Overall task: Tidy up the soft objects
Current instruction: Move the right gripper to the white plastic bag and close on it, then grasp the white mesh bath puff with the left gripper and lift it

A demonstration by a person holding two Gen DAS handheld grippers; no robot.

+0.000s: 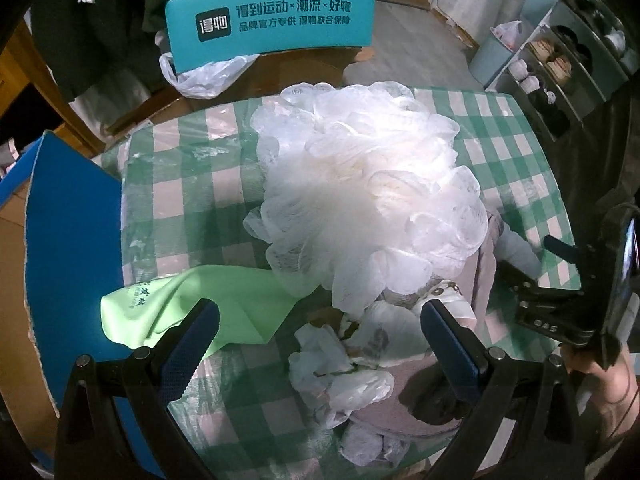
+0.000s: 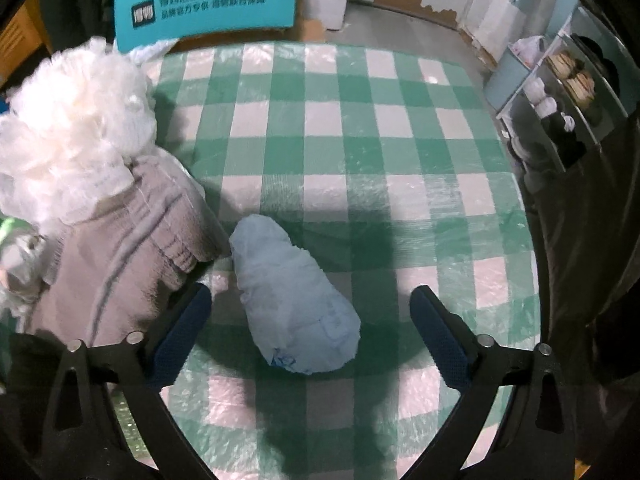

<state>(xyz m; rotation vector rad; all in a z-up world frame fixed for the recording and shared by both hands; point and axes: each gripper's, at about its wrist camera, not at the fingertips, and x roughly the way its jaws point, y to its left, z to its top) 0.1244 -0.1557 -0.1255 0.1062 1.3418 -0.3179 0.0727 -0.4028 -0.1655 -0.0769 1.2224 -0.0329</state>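
Note:
A big white mesh pouf (image 1: 360, 184) rests on top of a grey knitted holder (image 1: 404, 408) that also has crumpled white soft pieces (image 1: 340, 372) in it. A light green cloth (image 1: 232, 304) lies beside it on the left. My left gripper (image 1: 320, 320) hangs open above the crumpled pieces and holds nothing. In the right wrist view, a pale blue rolled bundle (image 2: 292, 300) lies on the green checked tablecloth (image 2: 360, 128). My right gripper (image 2: 312, 308) stands open astride it, pads clear of it. The knitted holder (image 2: 120, 248) and the pouf (image 2: 68, 120) are to its left.
A teal box with printed characters (image 1: 272, 28) stands past the table's far edge, with a plastic bag (image 1: 204, 76) in front of it. A blue board (image 1: 68, 240) lies at the left. A shelf with shoes (image 2: 568, 96) is at the right. A hand (image 1: 596, 372) shows at the right.

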